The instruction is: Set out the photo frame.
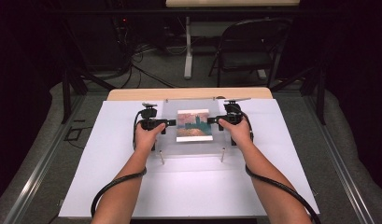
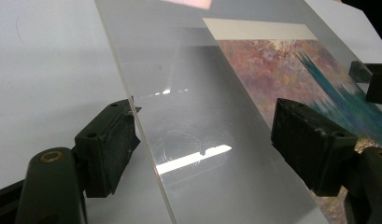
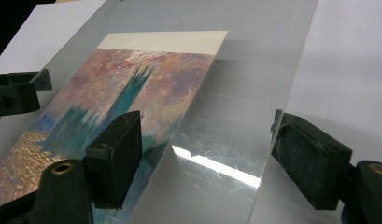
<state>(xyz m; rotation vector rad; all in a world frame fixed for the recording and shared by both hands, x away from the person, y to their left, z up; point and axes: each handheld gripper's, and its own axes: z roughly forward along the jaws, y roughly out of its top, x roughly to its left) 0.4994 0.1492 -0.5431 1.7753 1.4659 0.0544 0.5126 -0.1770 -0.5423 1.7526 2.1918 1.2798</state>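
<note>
A clear acrylic sheet [image 1: 191, 147] lies raised over a painting print [image 1: 194, 124] of a teal tower under a pink sky. My left gripper [image 1: 170, 122] reaches in from the sheet's left edge and my right gripper [image 1: 212, 120] from its right edge. In the left gripper view the sheet [image 2: 188, 70] passes between the wide-apart jaws of the left gripper [image 2: 206, 109], with the print [image 2: 291, 70] beyond. In the right gripper view the right gripper [image 3: 206, 121] straddles the sheet [image 3: 244, 93] the same way, beside the print [image 3: 132, 79]. Both are open, and neither clamps the sheet.
A white board [image 1: 188, 186] covers the wooden table [image 1: 188, 93]. Two thin metal pins [image 1: 161, 157] [image 1: 222, 155] stand at the sheet's near corners. A black folding chair [image 1: 254, 46] and floor cables sit beyond the table. Each gripper view shows the other gripper's jaw tip [image 2: 373, 79] [image 3: 16, 91].
</note>
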